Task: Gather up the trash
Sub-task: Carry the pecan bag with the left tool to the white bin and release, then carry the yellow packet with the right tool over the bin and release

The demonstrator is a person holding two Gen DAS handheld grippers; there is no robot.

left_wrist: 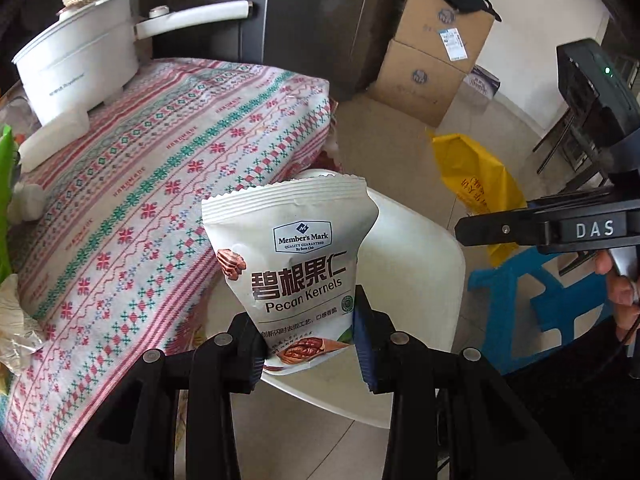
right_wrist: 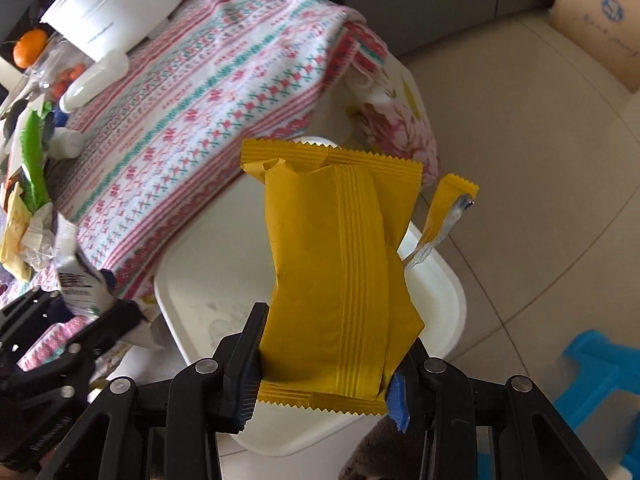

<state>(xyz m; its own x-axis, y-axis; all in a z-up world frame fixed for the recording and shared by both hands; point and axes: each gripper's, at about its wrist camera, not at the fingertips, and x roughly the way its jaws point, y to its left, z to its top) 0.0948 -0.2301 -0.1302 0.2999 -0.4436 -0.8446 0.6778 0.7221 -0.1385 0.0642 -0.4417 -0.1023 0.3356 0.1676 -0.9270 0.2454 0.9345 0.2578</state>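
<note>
Above white bin (right_wrist: 448, 304) | left jaws grasp pecan packet (left_wrist: 296, 264) | right jaws grasp yellow wrapper (right_wrist: 340, 272)

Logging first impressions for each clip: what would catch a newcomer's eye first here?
Two wrappers held up: the left gripper pinches a white pecan kernels bag, and the right gripper clamps a torn yellow wrapper. Both hang over a white bin beside the table's patterned cloth, with a white pot at its far end.
</note>
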